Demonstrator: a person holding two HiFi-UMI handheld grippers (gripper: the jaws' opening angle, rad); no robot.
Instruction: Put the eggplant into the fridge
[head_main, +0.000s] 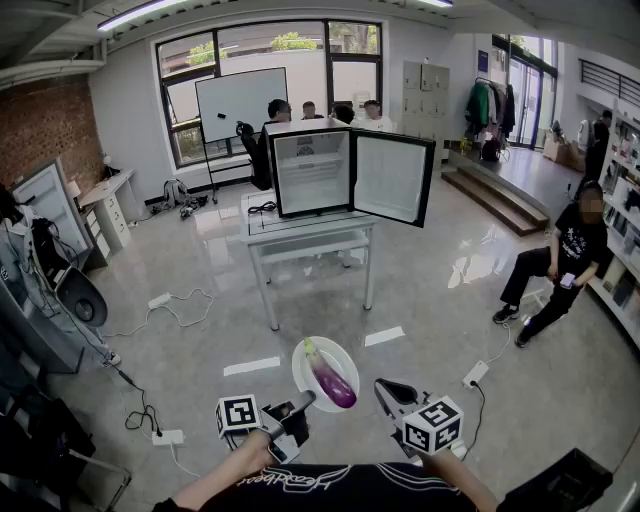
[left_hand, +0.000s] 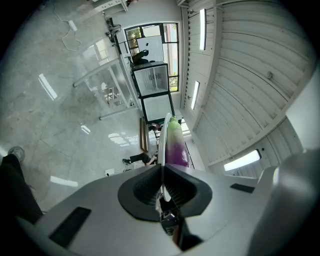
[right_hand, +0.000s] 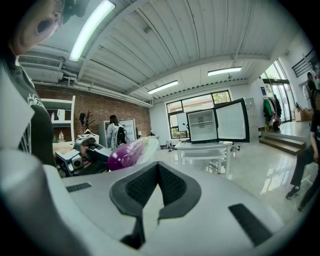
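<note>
1 glossy eggplant (head_main: 333, 380), round white plate (head_main: 307, 386)

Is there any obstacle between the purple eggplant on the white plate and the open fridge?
Nothing visible does. The purple eggplant lies on the round white plate, and the black fridge on the table ahead has its door wide open.

In the left gripper view the plate (left_hand: 161, 142) shows edge-on only, and the left tongs (left_hand: 162, 170) cover the lower end of the eggplant (left_hand: 175, 147) at 6 o'clock. In the head view the fridge (head_main: 313, 172) at 12 o'clock hides most of the people (head_main: 279, 110) behind it.
</note>
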